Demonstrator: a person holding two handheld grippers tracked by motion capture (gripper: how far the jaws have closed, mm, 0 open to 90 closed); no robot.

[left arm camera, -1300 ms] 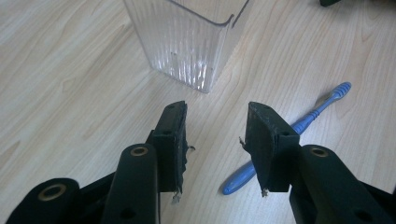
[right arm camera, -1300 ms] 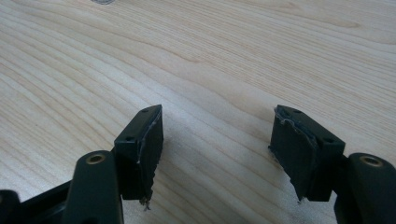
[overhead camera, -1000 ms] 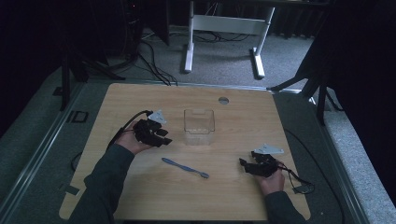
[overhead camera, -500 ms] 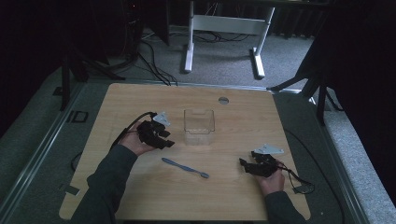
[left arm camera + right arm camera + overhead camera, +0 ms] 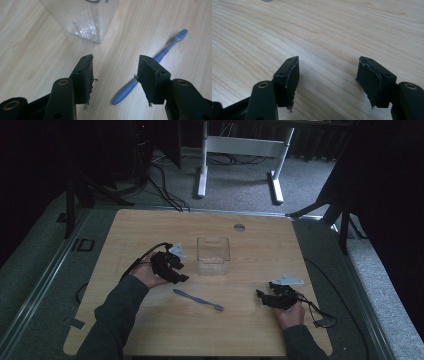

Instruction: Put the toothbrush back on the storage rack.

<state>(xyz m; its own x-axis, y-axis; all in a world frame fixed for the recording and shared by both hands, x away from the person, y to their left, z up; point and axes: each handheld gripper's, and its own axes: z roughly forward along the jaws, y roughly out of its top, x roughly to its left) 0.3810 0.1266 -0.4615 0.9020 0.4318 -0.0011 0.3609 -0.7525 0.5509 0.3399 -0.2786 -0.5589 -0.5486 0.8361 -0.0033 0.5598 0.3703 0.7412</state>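
A blue toothbrush (image 5: 198, 299) is lying flat on the wooden bench (image 5: 260, 245), just on the person's side of a clear square container (image 5: 213, 256) that is standing upright near the bench's middle. Seen from the left gripper view, the toothbrush (image 5: 147, 66) is running at a slant, its handle end showing between the black jaws and its ribbed end pointing away, apart from the container (image 5: 82, 17) ahead. The left gripper (image 5: 181, 276) is hovering just left of the container, its jaws gaping wide and gripping nothing. The right gripper (image 5: 260, 294) is sitting well to the right of the container, nearer the person, its jaws likewise standing wide apart over bare wood (image 5: 332, 32) and holding nothing. A small round grommet (image 5: 239, 227) is sitting in the bench beyond the container.
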